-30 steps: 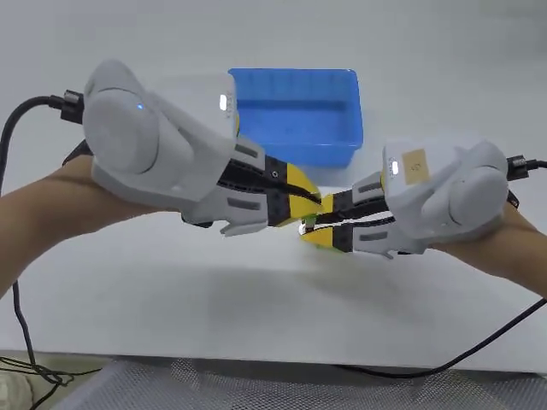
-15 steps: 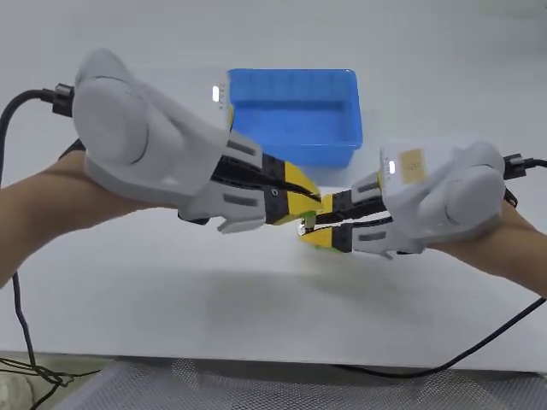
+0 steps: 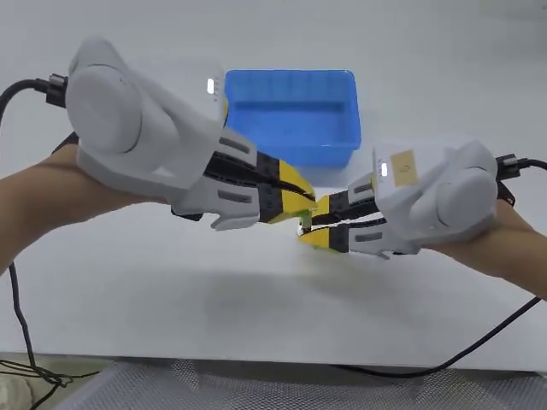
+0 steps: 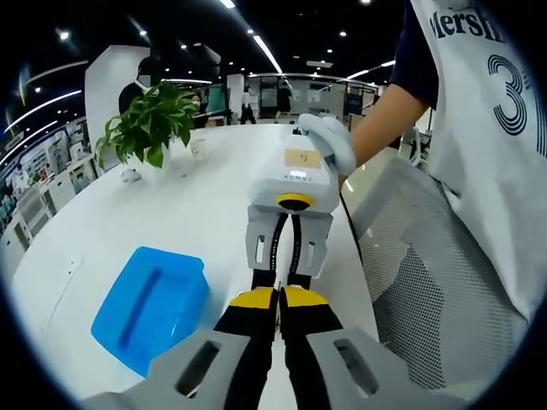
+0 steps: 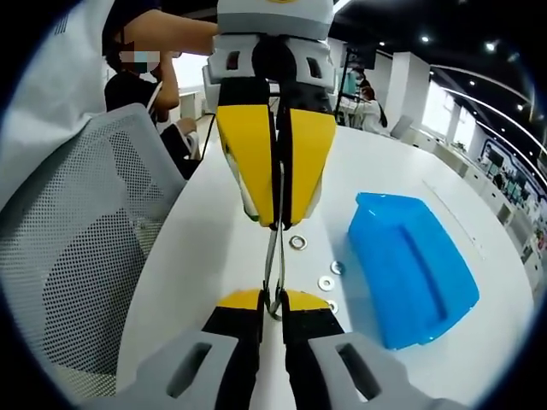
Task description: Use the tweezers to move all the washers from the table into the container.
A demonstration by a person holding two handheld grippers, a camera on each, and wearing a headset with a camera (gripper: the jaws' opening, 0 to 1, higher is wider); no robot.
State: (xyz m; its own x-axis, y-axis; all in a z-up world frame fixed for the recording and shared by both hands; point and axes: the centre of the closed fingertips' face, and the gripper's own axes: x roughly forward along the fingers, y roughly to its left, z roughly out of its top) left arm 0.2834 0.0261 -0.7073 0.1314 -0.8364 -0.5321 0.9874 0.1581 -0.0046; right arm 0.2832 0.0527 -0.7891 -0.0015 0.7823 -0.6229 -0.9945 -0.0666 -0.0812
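Right gripper view: tweezers [image 5: 273, 266] between jaws

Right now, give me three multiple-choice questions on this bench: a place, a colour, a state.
1. The washers lie: A on the table beside the container; B inside it; C balanced on its rim.
2. The container is: A red; B blue; C green.
3. The tweezers are: A flat on the table; B inside the container; C held between tools.
Answers: A, they dot the white top by the container; B, its walls are blue; C, left tool and right tool each pinch an end.
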